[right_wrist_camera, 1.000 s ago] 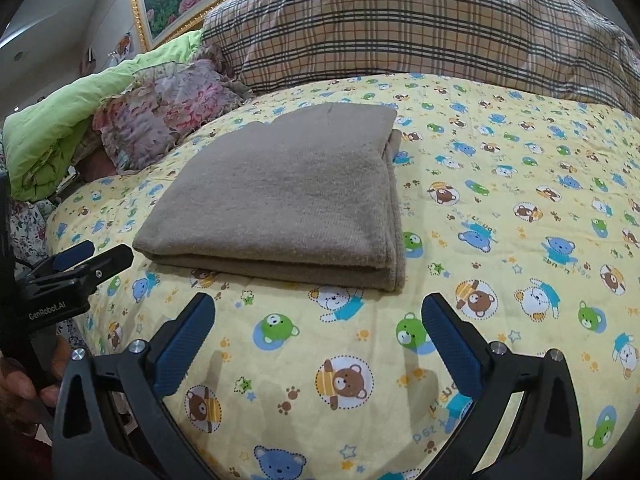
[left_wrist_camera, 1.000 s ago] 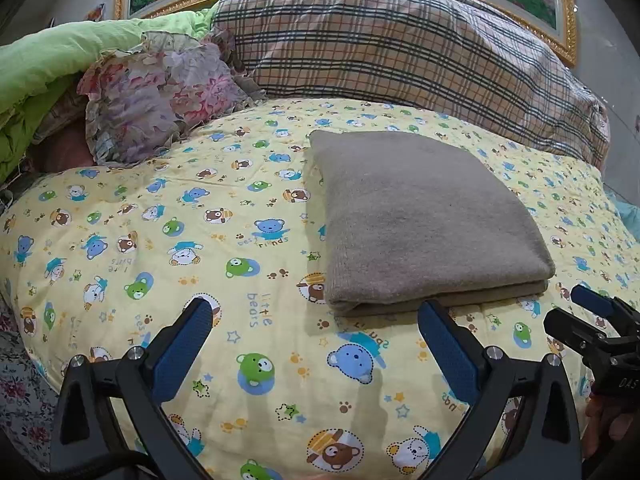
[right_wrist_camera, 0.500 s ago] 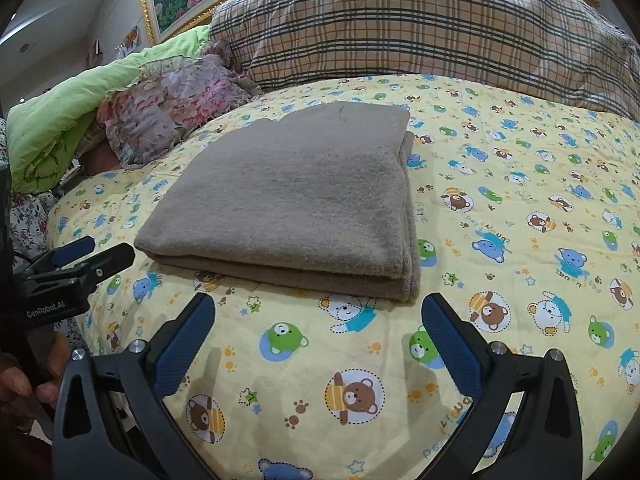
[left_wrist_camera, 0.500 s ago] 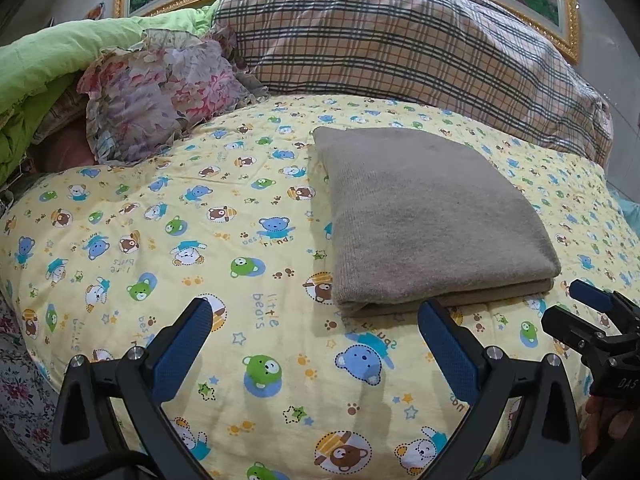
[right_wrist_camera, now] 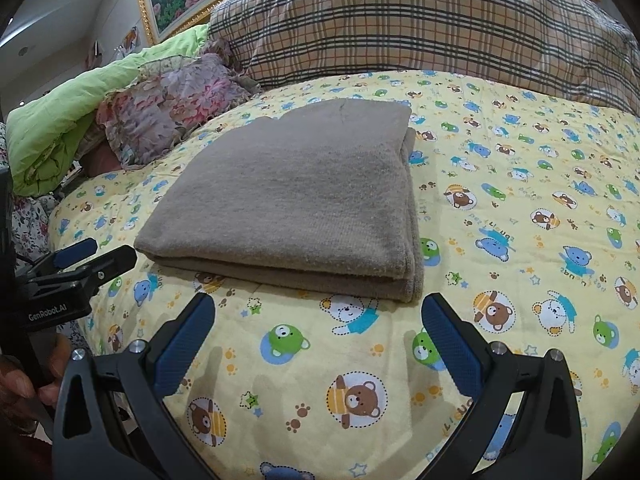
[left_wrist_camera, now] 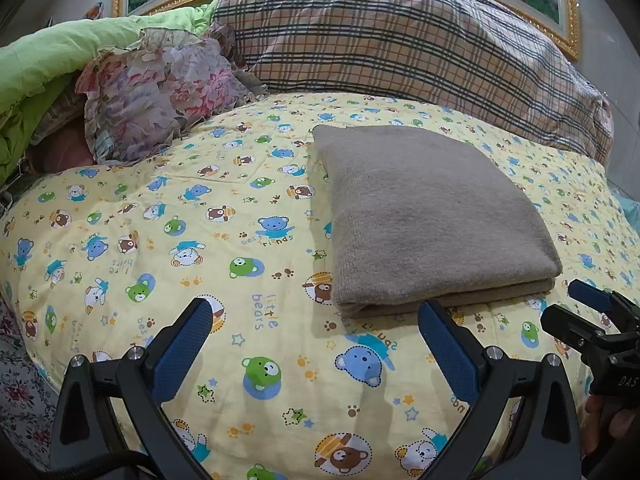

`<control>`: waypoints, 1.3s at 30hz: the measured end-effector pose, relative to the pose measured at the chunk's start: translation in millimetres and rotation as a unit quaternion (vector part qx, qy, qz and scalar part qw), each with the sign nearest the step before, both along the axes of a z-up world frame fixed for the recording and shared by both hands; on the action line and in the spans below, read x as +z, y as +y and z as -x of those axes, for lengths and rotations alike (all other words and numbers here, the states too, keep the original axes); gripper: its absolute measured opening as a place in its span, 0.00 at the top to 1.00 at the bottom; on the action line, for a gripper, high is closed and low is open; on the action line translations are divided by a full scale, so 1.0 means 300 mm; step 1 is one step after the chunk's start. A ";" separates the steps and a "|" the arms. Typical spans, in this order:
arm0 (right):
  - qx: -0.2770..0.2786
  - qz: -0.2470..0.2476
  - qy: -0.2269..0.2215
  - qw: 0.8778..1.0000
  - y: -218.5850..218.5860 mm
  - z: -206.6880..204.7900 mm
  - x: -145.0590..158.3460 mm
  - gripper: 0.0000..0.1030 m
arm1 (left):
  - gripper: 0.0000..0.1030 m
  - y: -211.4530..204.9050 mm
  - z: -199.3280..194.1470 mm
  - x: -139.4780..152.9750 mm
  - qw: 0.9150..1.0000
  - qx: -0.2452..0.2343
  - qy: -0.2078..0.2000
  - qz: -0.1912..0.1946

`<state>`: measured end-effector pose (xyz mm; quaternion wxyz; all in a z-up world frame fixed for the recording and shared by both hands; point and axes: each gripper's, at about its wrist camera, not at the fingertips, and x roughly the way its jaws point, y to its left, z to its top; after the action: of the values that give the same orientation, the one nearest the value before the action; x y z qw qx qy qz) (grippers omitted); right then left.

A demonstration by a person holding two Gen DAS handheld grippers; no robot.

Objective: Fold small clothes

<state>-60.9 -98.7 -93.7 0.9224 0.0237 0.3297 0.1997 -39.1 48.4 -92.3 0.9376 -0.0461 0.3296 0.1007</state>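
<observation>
Both tongs (left_wrist_camera: 316,312) slightly back, empty.

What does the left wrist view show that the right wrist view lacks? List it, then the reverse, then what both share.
Only the left wrist view: the right tongs at its right edge.
Only the right wrist view: the left tongs at its left edge, marked GenRobot.AI.
Both: the folded grey-brown knit garment on the yellow bear-print quilt, the plaid pillow, both tongs open and empty.

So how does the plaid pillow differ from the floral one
The plaid pillow is far larger and stretches across the head of the bed; the floral pillow is small, off to the left. Plaid is smooth with straight checks; floral is crumpled, with a ruffled edge. Both lie beyond the folded brown cloth.
</observation>
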 end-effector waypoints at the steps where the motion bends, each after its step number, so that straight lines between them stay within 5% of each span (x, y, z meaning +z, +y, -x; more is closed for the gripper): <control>1: 0.001 0.000 0.000 1.000 -0.002 -0.001 0.000 0.00 | 0.00 0.000 -0.001 0.000 1.000 -0.001 0.000 0.000; 39: -0.009 -0.025 -0.016 1.000 -0.034 0.013 0.043 0.00 | 0.00 -0.018 0.002 0.047 1.000 -0.018 -0.007 -0.005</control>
<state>-64.8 -108.9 -80.8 0.9286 0.0465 0.3092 0.1998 -39.7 43.1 -78.1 0.9418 -0.0367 0.3230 0.0854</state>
